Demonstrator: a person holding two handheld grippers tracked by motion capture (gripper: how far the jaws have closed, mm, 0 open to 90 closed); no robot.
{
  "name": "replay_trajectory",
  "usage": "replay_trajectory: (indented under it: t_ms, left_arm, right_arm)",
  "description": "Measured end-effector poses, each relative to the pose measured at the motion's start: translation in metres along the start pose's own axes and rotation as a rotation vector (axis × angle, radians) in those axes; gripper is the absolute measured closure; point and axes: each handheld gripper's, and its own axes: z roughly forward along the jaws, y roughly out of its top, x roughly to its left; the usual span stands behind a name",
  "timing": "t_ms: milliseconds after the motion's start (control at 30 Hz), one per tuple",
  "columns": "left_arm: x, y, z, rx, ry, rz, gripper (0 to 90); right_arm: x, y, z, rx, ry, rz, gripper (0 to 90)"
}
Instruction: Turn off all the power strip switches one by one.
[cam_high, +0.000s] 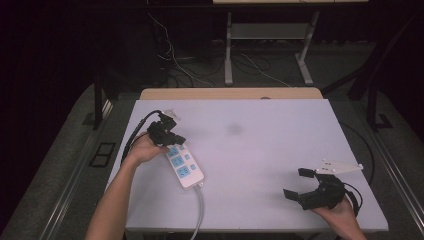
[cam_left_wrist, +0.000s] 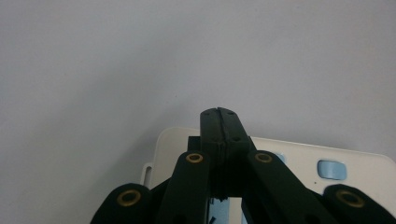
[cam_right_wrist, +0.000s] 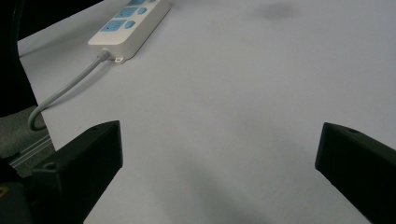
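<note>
Under the closed left gripper (cam_high: 176, 139), power strip's (cam_high: 185, 167) far end

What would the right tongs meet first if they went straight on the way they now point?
Probably nothing nearby: the open right tongs face bare white table. The power strip lies far off, left of that line, though depth is unclear.
</note>
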Motion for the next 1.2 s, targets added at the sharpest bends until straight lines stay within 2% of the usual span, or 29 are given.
replay_trajectory:
  t_ms: [467,600,933,1100,1200]
  left_arm:
    - [0.003,-0.004,0.010,0.026,0.002,-0.005,89.5]
    - [0.002,-0.005,0.013,0.050,0.002,-0.001,89.4]
    - [0.000,-0.006,0.013,0.039,0.018,-0.019,89.5]
    - [0.001,-0.006,0.014,0.039,0.013,-0.046,89.6]
    - [0.001,-0.006,0.014,0.043,0.013,-0.047,89.8]
  right_arm:
    - [0.000,0.000,0.000,0.002,-0.001,0.002,0.5]
    - [0.000,0.000,0.000,0.003,0.000,0.000,0.5]
    - [0.000,0.000,0.001,0.006,0.000,-0.001,0.5]
    - [0.001,0.000,0.002,0.010,0.002,-0.006,0.5]
    - [0.001,0.000,0.002,0.010,0.003,-0.005,0.5]
